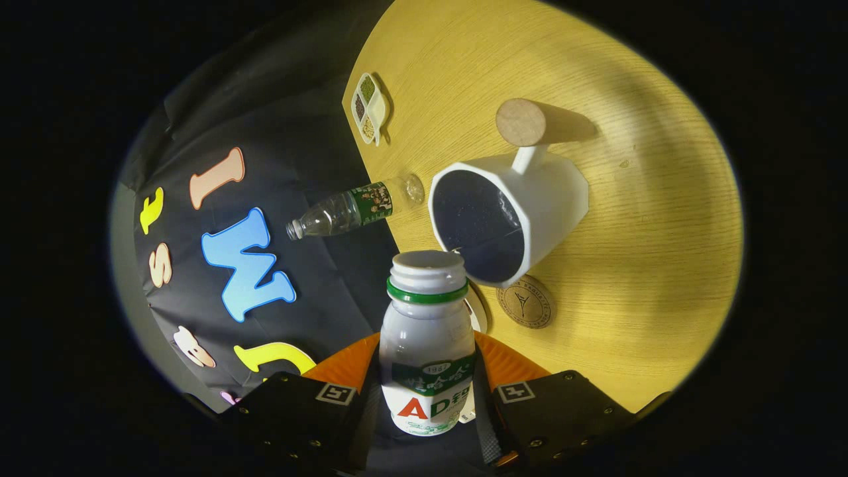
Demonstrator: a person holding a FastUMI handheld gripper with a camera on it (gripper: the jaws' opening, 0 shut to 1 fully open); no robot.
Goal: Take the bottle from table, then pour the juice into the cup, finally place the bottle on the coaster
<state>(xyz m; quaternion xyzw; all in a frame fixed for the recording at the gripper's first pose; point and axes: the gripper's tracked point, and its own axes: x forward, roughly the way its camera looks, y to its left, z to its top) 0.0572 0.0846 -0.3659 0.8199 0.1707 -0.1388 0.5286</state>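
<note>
item: bottle (427, 344), clamped between both fingers of gripper (427, 404), mouth tipped toward cup (507, 215) at 1 o'clock. step: pouring, flow unclear. next: coaster (525, 302) just right of the bottle's neck.

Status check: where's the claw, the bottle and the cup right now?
Claw shut on bottle, tilted. Bottle mouth beside cup rim. Coaster by cup, bare. Nothing blocking.

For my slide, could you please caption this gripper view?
Gripper shut on juice bottle, tilted toward white cup beside coaster.
</note>
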